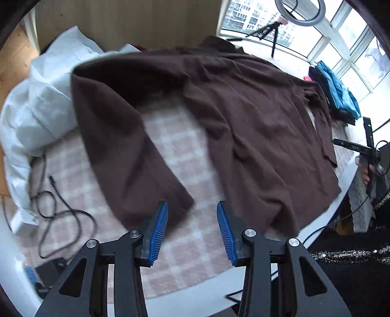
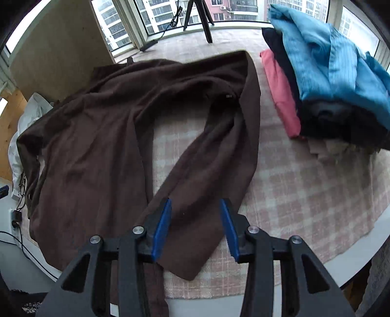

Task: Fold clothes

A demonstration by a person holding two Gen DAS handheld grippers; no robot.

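Left wrist view has your left hand-held gripper tipped steeply down over the brown garment, jaws parted with nothing between the blue pads; the cuff end of one sleeve lies just beyond the left pad. Right wrist view shows your right hand-held gripper pitched down the same way, jaws apart and gripping nothing, hovering over the garment's other sleeve.

That garment is spread on the pink checked cloth covering the round white table, both sleeves reaching toward you and bare cloth showing between each sleeve and the body. Left of the garment lie a black cable and rumpled white fabric. Right of it sits a stack of clothes, blue on top over dark and pink pieces. Beyond the garment stand a tripod and the windows.
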